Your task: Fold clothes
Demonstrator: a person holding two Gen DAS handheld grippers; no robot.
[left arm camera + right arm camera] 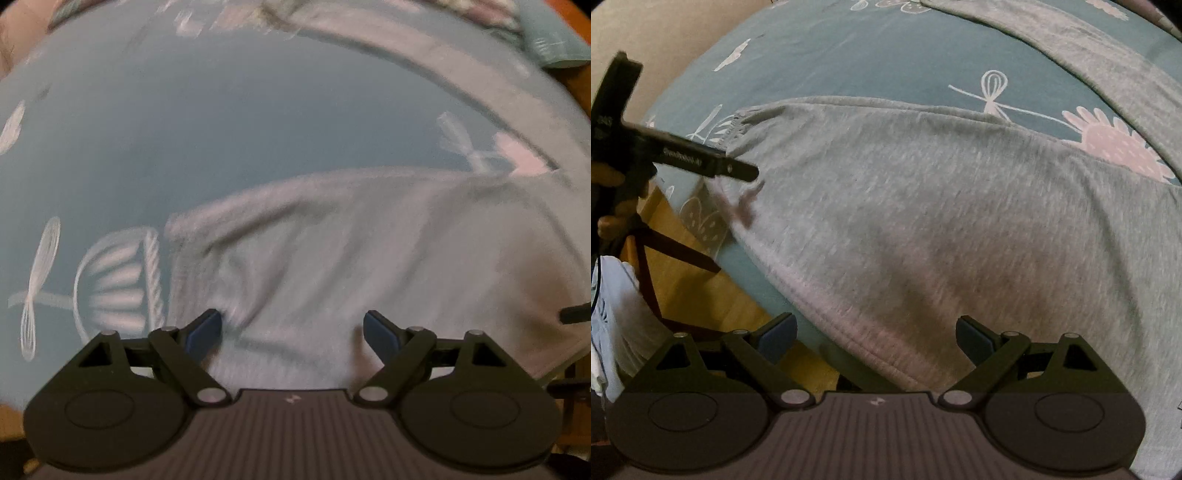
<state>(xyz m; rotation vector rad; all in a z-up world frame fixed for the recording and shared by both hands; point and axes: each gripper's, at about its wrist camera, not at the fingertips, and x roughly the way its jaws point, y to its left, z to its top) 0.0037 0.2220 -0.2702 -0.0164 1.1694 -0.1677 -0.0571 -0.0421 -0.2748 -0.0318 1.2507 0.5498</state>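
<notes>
Both tools, left tool (pixel 293 334) and right tool (pixel 877 338), hang with jaws apart over my grey garment (pixel 923 221), spread on the bed (pixel 849 55). Soft, light jersey; I'd pinch its hem (pixel 827 306).

Dim warm light, heavy motion blur, fisheye bending at edges.

Grey garment (pixel 923 221) — heather-grey knit, soft jersey, lying spread flat on a teal bedsheet (pixel 849 55) printed with white and pink motifs. Stitched hem along its near edge, running just beside the sheet's edge; a gathered, seamed cuff at the upper left corner. Surface mostly smooth, with shallow wrinkles near the left side (pixel 332 258). A second grey strip (pixel 1089 48) — same fabric — lies farther back, apart across the sheet
</notes>
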